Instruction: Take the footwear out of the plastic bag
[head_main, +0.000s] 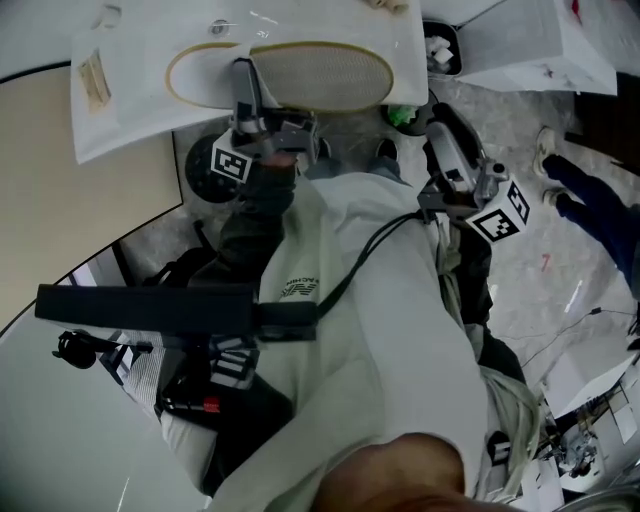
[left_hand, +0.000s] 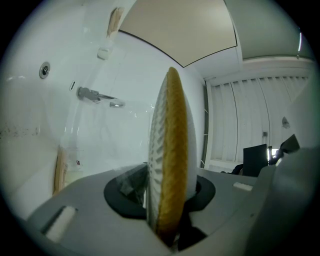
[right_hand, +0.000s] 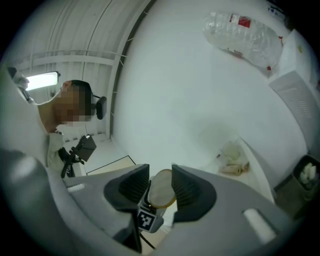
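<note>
Slipper is clamped edge-on by left gripper, plastic bag seemingly not yet off. Right gripper, at right, is spread empty. Bag is probably to be pinched next and pulled clear.

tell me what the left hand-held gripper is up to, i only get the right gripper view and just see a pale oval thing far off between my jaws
Observer: The left hand-held gripper is shut on that oval thing. It is a flat white slipper with a tan rim, gripped edge-on at one end.
Operator: is it out of the bag yet
Observer: I can't tell. In the head view the slipper lies against a flat white plastic bag, with the left hand-held gripper at its near edge.
Operator: where is my gripper relative to that
Observer: The right hand-held gripper is open and empty. In the head view it sits off to the right of the bag, touching neither bag nor slipper.
</note>
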